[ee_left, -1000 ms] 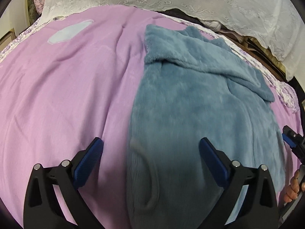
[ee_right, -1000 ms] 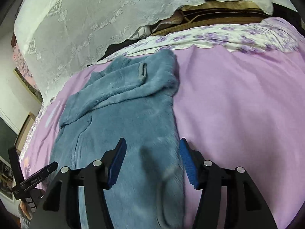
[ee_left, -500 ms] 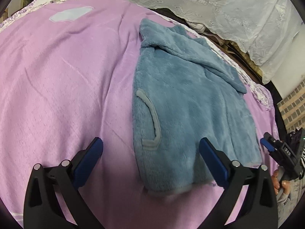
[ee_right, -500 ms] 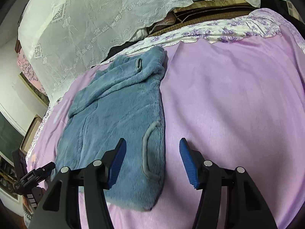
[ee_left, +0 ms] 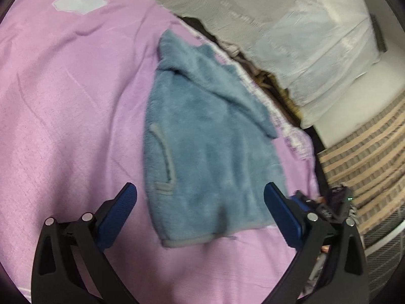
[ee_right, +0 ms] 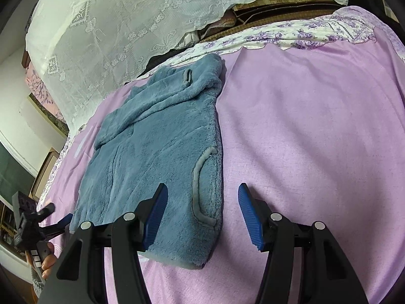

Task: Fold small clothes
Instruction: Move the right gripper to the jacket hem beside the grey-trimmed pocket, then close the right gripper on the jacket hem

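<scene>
Both claws have drawn back; blue fleece garment (ee_right: 157, 157) lies flat, untouched

Fluffy matt fleece garment (ee_right: 157, 157) lies on a smooth, finely woven cloth bedspread (ee_right: 316, 126) beside sheer lace (ee_right: 121, 25).

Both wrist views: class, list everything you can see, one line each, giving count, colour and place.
fleece garment: one, blue-grey, lying flat on the bedspread, grey-trimmed pocket facing up
bedspread: one, lilac, covering the bed
floral sheet: one, white with purple flowers, along the far edge of the bed
lace cloth: one, white, draped behind the bed
left gripper: one, black with blue pads, open, above the garment's hem
right gripper: one, black with blue pads, open, above the pocket corner
</scene>
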`<state>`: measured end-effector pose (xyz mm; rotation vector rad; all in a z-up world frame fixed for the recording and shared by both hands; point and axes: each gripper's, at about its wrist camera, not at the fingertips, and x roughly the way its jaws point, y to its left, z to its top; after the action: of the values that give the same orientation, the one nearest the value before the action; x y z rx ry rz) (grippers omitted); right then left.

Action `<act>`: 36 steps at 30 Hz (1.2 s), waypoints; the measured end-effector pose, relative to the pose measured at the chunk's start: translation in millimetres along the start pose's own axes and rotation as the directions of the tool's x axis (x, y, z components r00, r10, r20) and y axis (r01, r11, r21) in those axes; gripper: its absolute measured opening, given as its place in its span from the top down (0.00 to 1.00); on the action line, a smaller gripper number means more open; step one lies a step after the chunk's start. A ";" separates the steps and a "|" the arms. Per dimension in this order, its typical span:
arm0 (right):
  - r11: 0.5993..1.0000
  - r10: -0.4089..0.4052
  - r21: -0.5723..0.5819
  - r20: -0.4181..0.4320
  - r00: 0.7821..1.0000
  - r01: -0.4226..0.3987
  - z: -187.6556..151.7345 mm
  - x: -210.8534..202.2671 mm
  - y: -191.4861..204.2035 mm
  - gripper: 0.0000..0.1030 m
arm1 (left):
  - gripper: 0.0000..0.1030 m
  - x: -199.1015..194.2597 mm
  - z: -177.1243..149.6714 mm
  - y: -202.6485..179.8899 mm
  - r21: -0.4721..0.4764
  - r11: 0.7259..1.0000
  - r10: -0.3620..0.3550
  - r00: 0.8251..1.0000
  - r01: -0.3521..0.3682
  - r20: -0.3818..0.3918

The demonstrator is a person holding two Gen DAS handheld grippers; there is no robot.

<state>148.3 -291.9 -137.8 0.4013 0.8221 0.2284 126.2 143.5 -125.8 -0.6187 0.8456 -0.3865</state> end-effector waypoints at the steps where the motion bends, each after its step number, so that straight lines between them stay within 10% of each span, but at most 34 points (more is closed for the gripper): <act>1: 1.000 0.001 0.001 -0.001 1.000 -0.001 -0.2 0.2 -0.1 0.44 | 0.05 0.0 0.3 -1.4 0.007 1.000 -0.003 1.000 0.003 -0.001; 13: 1.000 0.000 -0.015 -0.026 1.000 -0.001 -4.8 4.4 1.7 0.44 | 0.06 37.2 -5.3 -15.7 0.099 0.993 0.071 0.987 -0.057 -0.142; 27: 1.000 0.009 -0.006 -0.061 0.998 -0.010 -17.7 6.0 -2.2 0.44 | 0.35 47.9 -6.9 -20.1 0.156 0.979 0.152 0.981 -0.132 -0.120; 36: 0.998 0.055 -0.018 -0.090 0.994 -0.057 -23.2 9.9 8.7 0.54 | 0.35 47.9 -4.0 -11.6 0.114 0.986 0.136 0.984 -0.122 -0.118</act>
<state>137.1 -274.6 -154.8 0.3973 0.8959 0.3089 151.5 107.1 -147.7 -0.4411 0.9734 -0.3525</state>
